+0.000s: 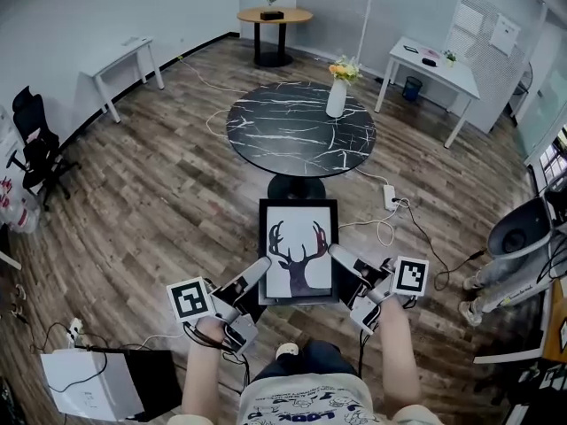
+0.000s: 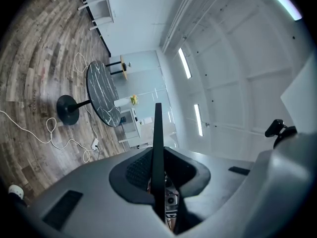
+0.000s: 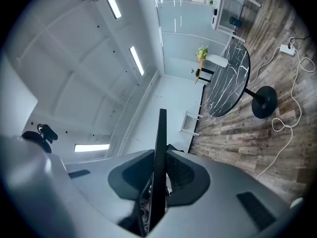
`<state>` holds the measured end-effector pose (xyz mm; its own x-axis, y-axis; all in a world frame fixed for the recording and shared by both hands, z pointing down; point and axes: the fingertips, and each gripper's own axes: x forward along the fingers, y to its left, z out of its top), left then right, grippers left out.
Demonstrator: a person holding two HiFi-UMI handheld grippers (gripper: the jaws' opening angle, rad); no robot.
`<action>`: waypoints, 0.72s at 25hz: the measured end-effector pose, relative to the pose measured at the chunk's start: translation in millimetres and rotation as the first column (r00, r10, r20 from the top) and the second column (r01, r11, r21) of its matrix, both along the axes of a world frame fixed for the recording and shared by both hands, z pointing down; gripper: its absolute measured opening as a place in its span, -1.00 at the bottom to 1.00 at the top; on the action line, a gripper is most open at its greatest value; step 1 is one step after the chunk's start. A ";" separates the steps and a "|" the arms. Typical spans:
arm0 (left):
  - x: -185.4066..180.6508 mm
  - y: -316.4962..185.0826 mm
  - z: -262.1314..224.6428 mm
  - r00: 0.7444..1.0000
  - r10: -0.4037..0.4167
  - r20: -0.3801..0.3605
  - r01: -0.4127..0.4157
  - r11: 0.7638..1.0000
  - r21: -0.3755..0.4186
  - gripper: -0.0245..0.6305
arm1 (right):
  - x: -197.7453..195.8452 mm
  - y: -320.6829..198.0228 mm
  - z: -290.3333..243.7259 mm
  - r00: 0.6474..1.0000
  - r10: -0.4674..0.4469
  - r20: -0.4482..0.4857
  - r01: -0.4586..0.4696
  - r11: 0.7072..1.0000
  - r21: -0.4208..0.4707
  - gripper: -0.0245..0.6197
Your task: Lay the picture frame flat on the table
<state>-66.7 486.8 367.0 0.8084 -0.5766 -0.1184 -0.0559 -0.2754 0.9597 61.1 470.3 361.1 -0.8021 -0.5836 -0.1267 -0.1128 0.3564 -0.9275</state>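
Head view: left hand-held gripper (image 1: 264, 264) and right hand-held gripper (image 1: 336, 252) clamp the picture frame (image 1: 299, 235).

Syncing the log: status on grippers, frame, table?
Grippers: left gripper and right gripper shut on picture frame edges. Frame airborne, short of table. One vase on its far side.

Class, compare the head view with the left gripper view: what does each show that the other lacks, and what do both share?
Only the head view shows the antlered-deer print on the picture frame, with the left gripper and right gripper clamping its sides. Only the left gripper view shows the ceiling lights and the frame edge-on between the jaws. Both show the round black marble table.
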 end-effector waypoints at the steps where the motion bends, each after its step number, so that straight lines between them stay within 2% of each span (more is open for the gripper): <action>1: -1.0 -2.0 1.1 1.000 0.004 0.002 -0.004 1.000 0.000 -0.66 | -1.0 -1.4 1.1 1.000 0.004 -0.002 -0.004 1.000 -0.003 -0.67; 10: -8.5 -36.7 11.3 1.000 0.008 -0.011 -0.008 1.000 -0.027 -0.66 | -9.1 -34.9 12.7 1.000 0.002 -0.013 -0.002 0.999 -0.041 -0.67; 18: -5.6 -101.7 21.6 1.000 -0.021 -0.011 0.021 0.999 -0.043 -0.66 | -6.8 -103.9 21.3 1.000 -0.029 -0.010 0.028 0.999 -0.043 -0.67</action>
<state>-72.3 385.1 388.6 0.7950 -0.5980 -0.1020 -0.0504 -0.2326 0.9713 54.2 366.4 382.4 -0.8197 -0.5652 -0.0934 -0.1128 0.3191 -0.9410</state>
